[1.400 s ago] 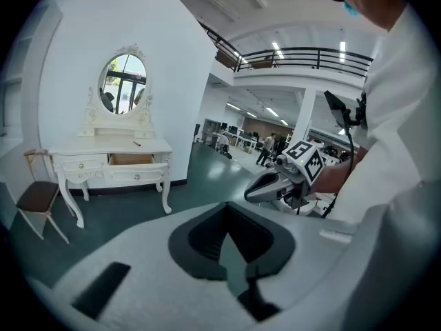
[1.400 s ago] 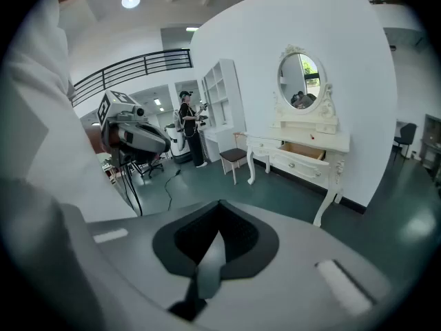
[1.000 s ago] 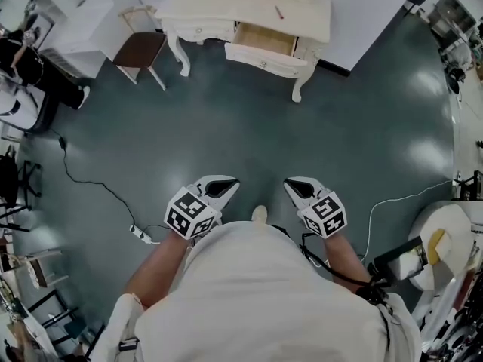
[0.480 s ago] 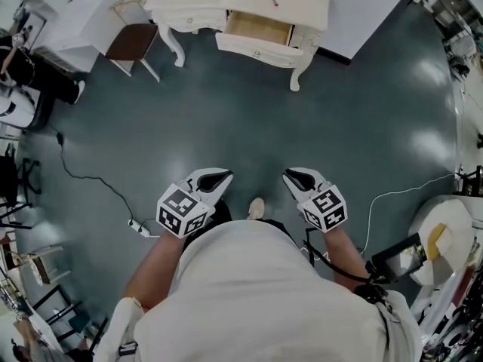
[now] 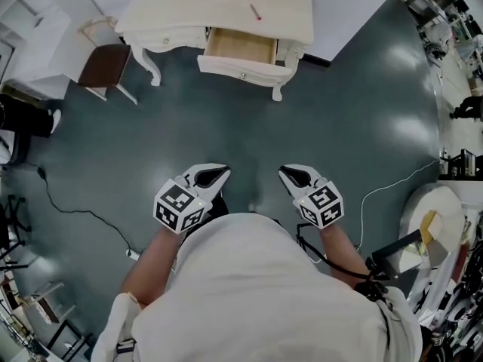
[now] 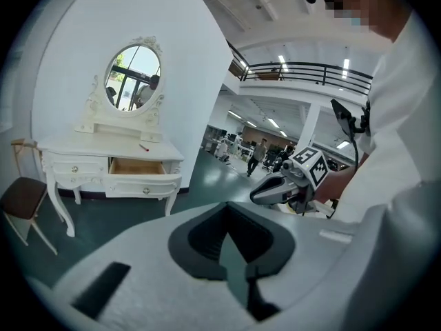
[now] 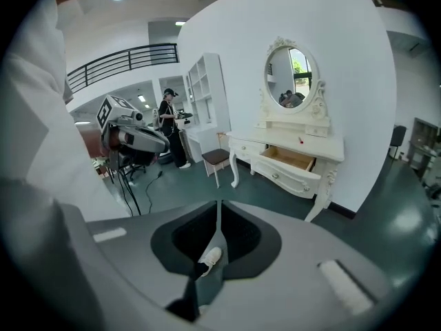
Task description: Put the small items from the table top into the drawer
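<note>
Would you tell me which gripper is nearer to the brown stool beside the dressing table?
Left. The left gripper is over the floor, well short of the brown stool; the right gripper is farther away, beyond the left one.

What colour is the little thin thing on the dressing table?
Red: the thin item shows best in the head view.

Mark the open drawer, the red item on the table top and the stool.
drawer (image 5: 240,45): head view, its wooden inside.
red item (image 5: 256,11): head view, its middle.
stool (image 5: 100,64): head view, its brown seat.
</note>
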{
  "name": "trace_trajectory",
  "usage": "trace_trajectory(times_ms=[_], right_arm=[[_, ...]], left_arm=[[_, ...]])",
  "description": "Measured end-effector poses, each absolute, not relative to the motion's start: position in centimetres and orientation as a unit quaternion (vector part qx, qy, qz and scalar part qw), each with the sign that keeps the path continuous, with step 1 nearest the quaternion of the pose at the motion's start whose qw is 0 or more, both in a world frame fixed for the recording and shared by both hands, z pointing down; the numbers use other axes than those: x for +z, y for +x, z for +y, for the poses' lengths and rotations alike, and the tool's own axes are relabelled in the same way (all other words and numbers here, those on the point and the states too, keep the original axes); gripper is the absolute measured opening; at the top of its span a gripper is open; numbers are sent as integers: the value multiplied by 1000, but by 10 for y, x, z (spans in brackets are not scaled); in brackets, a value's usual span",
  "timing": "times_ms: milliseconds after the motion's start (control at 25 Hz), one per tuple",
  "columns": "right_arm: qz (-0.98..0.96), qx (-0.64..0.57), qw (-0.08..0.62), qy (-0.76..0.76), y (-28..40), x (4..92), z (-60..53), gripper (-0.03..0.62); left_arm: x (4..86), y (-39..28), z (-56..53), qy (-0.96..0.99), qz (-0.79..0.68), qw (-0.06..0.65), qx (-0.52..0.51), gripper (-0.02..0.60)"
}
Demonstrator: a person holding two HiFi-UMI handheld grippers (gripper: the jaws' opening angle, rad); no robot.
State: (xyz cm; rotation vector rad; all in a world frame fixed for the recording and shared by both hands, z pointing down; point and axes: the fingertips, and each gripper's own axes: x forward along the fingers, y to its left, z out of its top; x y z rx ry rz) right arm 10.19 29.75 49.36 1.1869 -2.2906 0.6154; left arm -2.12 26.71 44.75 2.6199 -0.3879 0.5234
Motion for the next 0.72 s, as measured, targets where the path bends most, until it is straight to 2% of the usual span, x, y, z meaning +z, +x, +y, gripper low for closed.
trace_trajectory(times_ms=[400, 720], right_arm=[[-805, 203, 261, 492, 89, 479, 150, 21], [-789, 185, 278, 517, 117, 469, 59, 21]], left_arm=[[430, -60, 149, 961, -75, 187, 190, 2], [431, -78, 94, 958, -100, 206, 175, 2]])
